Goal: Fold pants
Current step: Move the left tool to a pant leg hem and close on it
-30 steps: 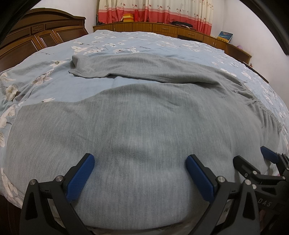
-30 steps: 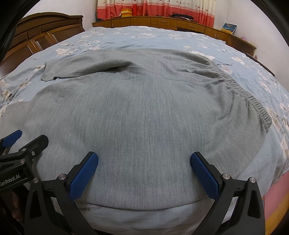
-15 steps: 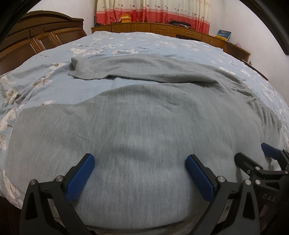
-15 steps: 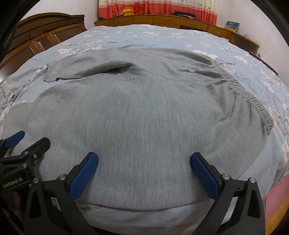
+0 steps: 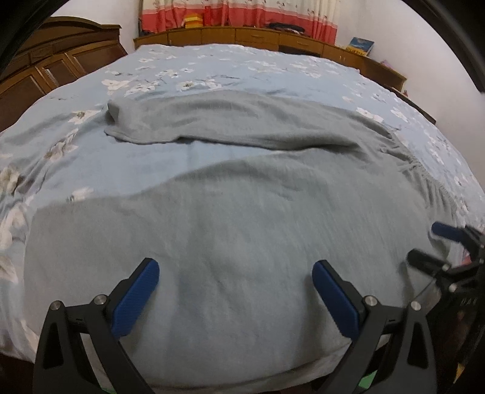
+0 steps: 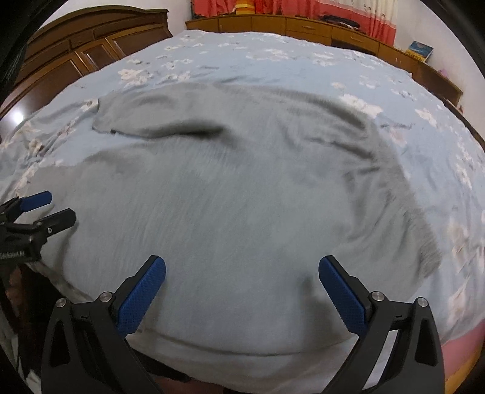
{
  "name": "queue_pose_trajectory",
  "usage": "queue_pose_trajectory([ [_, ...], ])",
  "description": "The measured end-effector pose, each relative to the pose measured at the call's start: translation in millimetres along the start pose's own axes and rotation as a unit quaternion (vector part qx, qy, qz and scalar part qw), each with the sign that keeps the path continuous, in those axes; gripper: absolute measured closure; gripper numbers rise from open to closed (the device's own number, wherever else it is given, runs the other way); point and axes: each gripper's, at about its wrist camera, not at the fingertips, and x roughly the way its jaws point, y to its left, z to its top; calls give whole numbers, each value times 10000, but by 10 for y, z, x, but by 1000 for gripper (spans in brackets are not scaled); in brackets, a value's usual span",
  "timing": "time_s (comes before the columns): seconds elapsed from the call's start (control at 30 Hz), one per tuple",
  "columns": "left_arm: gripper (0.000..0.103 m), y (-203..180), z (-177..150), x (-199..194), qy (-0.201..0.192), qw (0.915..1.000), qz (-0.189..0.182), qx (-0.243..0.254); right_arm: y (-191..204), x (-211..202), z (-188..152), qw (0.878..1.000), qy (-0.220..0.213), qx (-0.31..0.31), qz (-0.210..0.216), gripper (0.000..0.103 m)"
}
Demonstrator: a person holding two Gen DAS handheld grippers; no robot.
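Grey knit pants lie spread on the blue floral bedspread, legs to the left, elastic waistband to the right. The far leg lies apart from the near one. My left gripper is open and empty over the near leg by the bed's front edge. My right gripper is open and empty over the seat area of the pants. Each gripper shows in the other's view: the right one at the right edge, the left one at the left edge.
A dark wooden wardrobe stands left of the bed. A low wooden cabinet runs along the far wall under red-and-white curtains, with a book on it. A pink mattress edge shows at the lower right.
Both grippers have risen and pulled back slightly from the pants, so more of the bed shows. The right wrist view is blurred by motion. The pants lie as before.
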Motion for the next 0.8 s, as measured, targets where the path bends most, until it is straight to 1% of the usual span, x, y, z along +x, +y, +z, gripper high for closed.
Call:
queue_pose_trajectory([
  [0.03,0,47,60,-3,72,10000,-14,-14,-79,-44,84,10000,-26,12,23,0],
  [0.2,0,266,387,-71,59,9999,-30,-108,-425,-90,376,9995,-4,304,31,0],
  [0.27,0,334,509,-69,90,9998,-74,-156,-586,-51,487,9989,133,435,111,2],
  [0.3,0,383,591,-50,187,9994,-170,-217,-686,-23,552,9983,229,516,157,2],
  [0.4,0,476,777,-1,406,9983,-275,-312,-855,34,671,9975,328,625,78,3],
  [0.47,0,506,894,12,430,9983,-256,-281,-985,67,766,9971,353,672,-21,3],
  [0.67,0,620,1287,87,389,9991,87,-106,-1235,164,1049,9967,390,682,-209,3],
  [0.73,0,698,1411,149,399,9988,290,-67,-1315,205,1161,9967,369,663,-273,3],
  [0.8,0,787,1530,236,425,9978,500,-26,-1415,268,1289,9965,371,711,-245,3],
])
